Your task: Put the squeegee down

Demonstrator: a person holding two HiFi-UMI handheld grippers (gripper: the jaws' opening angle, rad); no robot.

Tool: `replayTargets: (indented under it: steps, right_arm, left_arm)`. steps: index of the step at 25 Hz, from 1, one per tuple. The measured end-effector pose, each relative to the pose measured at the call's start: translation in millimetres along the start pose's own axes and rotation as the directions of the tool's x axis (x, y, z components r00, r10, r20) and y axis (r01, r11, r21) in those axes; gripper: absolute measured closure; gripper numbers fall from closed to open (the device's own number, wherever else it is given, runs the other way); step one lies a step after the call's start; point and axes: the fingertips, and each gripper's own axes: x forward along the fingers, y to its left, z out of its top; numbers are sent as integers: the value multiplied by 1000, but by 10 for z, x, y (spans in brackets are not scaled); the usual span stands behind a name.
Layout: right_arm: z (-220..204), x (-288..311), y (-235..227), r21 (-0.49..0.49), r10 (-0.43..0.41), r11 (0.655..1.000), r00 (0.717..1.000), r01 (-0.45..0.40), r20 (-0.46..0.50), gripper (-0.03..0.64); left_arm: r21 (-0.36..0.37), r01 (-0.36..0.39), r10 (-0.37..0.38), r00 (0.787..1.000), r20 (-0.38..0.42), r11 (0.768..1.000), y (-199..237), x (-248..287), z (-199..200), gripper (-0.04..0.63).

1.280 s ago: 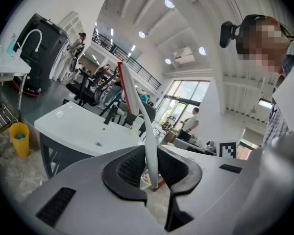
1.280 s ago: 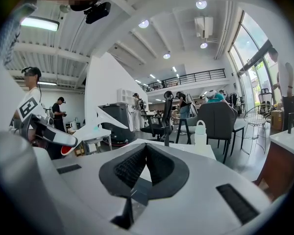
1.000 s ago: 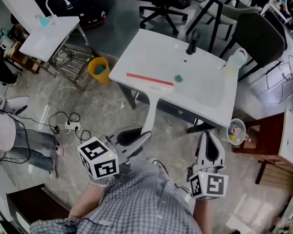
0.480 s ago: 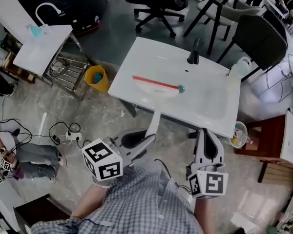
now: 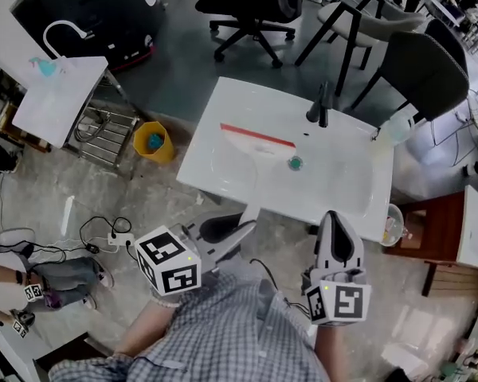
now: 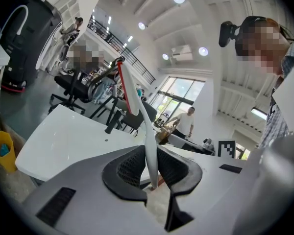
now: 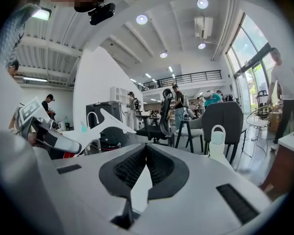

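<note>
The squeegee (image 5: 255, 142), a white handle ending in a wide blade with a red edge, hangs over the white sink top (image 5: 346, 185). My left gripper (image 5: 243, 225) is shut on the lower end of its handle, just in front of the sink's near edge. In the left gripper view the handle (image 6: 146, 131) rises from between the pads, with the red blade tilted up and left. My right gripper (image 5: 337, 220) is shut and holds nothing, level with the left one at the sink's near right. Its pads (image 7: 146, 155) meet, and the squeegee (image 7: 108, 122) shows to its left.
A black faucet (image 5: 319, 102) stands at the sink's far side, with a teal drain (image 5: 295, 163) in the basin. A pale bottle (image 5: 394, 126) stands at the right corner. A yellow bucket (image 5: 151, 142), a second sink (image 5: 56, 94), chairs (image 5: 418, 70) and floor cables (image 5: 103, 229) surround it.
Both grippers have moved forward toward the sink together. The squeegee blade has moved from the sink's near edge to farther over the basin. Both stay shut.
</note>
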Motion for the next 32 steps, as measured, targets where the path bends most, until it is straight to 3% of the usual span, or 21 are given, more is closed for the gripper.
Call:
replayTargets:
  steps: [10, 15, 19, 24, 32]
  right_arm:
    - [71, 546, 197, 10, -21, 1000, 1000, 21, -1, 611]
    - [92, 832, 424, -2, 7, 1000, 1000, -7, -25, 611]
    - [82, 1028, 623, 56, 86, 995, 994, -83, -60, 609]
    - [63, 1151, 837, 240, 196, 954, 979, -179, -48, 609]
    - [135, 1285, 1174, 306, 363, 890, 931, -339, -26, 607]
  left_arm:
    - [8, 43, -43, 999, -29, 999, 495, 39, 312, 525]
    - [4, 61, -61, 997, -42, 998, 737, 10, 434, 525]
    - [8, 85, -85, 995, -51, 996, 844, 25, 503, 525]
    - [-1, 112, -112, 992, -59, 994, 906, 41, 505, 525]
    - [-12, 125, -126, 990, -57, 992, 945, 39, 531, 525]
